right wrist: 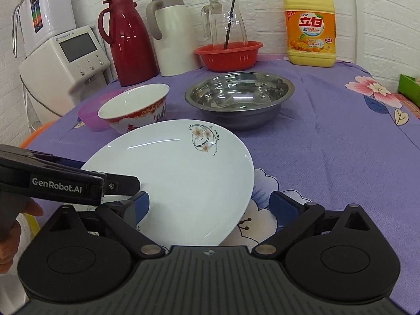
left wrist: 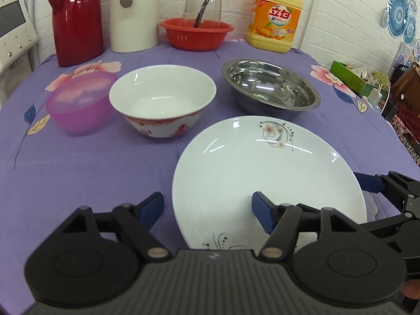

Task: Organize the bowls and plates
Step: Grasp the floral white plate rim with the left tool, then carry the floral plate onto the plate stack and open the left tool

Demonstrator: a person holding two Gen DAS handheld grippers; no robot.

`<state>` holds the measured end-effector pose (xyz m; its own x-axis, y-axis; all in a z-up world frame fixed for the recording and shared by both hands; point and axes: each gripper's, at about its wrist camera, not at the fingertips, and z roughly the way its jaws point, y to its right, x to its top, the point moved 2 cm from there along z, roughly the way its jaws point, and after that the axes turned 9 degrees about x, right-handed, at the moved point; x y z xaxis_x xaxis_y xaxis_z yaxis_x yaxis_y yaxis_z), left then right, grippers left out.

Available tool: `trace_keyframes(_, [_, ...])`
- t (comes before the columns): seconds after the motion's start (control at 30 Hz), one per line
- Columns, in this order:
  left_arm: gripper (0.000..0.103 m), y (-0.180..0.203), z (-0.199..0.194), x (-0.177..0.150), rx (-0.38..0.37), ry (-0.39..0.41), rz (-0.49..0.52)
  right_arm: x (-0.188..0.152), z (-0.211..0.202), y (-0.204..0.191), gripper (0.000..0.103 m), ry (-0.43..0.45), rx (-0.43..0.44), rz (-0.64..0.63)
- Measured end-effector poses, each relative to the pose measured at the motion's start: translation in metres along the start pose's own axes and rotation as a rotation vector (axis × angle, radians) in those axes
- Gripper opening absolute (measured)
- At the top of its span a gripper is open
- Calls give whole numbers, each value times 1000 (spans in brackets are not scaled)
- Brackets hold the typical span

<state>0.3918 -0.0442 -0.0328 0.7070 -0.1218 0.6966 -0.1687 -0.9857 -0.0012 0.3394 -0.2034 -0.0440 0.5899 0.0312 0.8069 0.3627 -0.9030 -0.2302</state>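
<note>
A white plate with flower prints (left wrist: 267,173) (right wrist: 178,181) lies on the purple cloth near the front. My left gripper (left wrist: 207,210) is open and straddles the plate's left rim. My right gripper (right wrist: 210,210) is open and straddles its right rim. Behind stand a white bowl with red pattern (left wrist: 160,99) (right wrist: 134,107), a steel bowl (left wrist: 270,89) (right wrist: 239,97) and a pink plastic bowl (left wrist: 78,102) (right wrist: 92,115).
At the back stand a red thermos (left wrist: 76,21), a white thermos (left wrist: 134,13), a red basket (left wrist: 197,32) holding a glass jug (right wrist: 227,21), and a yellow detergent bottle (left wrist: 275,15). A white appliance (right wrist: 65,60) is at the left; a green box (left wrist: 349,78) at the right.
</note>
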Motion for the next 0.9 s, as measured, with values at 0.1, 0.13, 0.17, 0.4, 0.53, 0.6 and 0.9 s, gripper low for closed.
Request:
trace_keyframes(0.1, [59,7,-1,1,-6,-9,11,-2,3,-10,103,-7,5,-64])
trace_keyframes(0.13, [59,8,-1,1,-2,-9,7,-3,3,-14,103,-9,10,-78])
trace_keyframes(0.17, [59,8,-1,1,2,-12,0,-3,3,-15,103,-7,0,-77])
trace_keyframes(0.4, [53,16,-21,5,15,14,-12,0,-11,-19,103,29,-22,-59])
trace_keyframes(0.53, [53,17,-48,7,-5,67,-13,4,-34,-32,103,82,-48,-90])
trace_keyframes(0.6, [53,14,-64,4,-14,95,-21,4,-48,-42,103,109,-54,-104])
trace_keyframes(0.9, [53,-25,-136,-45,42,170,-85,-17,-85,-108,103,141,14,-178])
